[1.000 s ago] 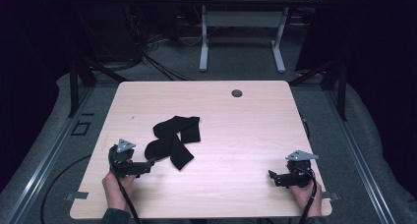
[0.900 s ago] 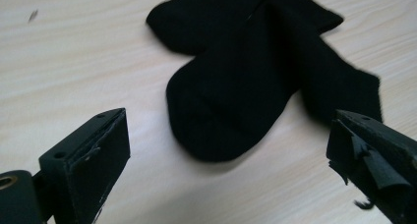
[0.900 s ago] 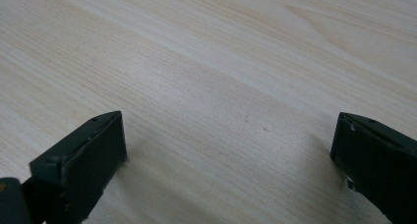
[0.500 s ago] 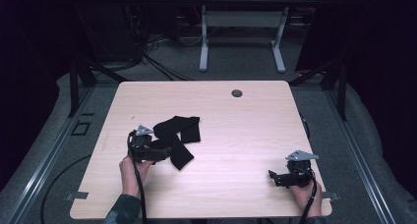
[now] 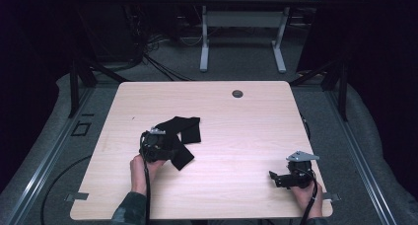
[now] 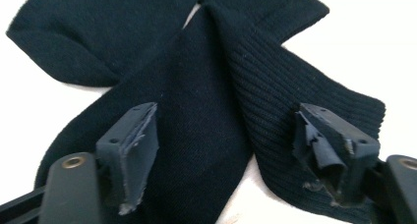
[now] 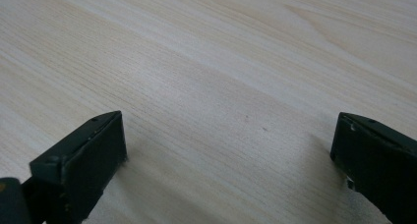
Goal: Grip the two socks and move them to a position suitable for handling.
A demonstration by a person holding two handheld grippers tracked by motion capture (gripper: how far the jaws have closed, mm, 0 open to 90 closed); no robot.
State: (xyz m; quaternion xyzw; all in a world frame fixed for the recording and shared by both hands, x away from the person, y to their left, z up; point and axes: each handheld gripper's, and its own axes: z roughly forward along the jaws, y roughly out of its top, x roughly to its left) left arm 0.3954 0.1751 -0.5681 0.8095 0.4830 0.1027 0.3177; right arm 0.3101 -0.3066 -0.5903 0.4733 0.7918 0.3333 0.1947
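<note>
Socks [image 5: 180, 136], two dark knit ones lying crossed, sit left of centre on the table [image 5: 246, 136]. They look soft, light and limp, so a pinch will likely gather cloth and let the rest drape. The left gripper [image 6: 223, 150] straddles the crossing; its jaws have just been closing, with fabric between them but not yet pinched. The ribbed cuff [image 6: 314, 101] seems the firmest hold. The right gripper [image 7: 226, 155] rests released over bare wood.
</note>
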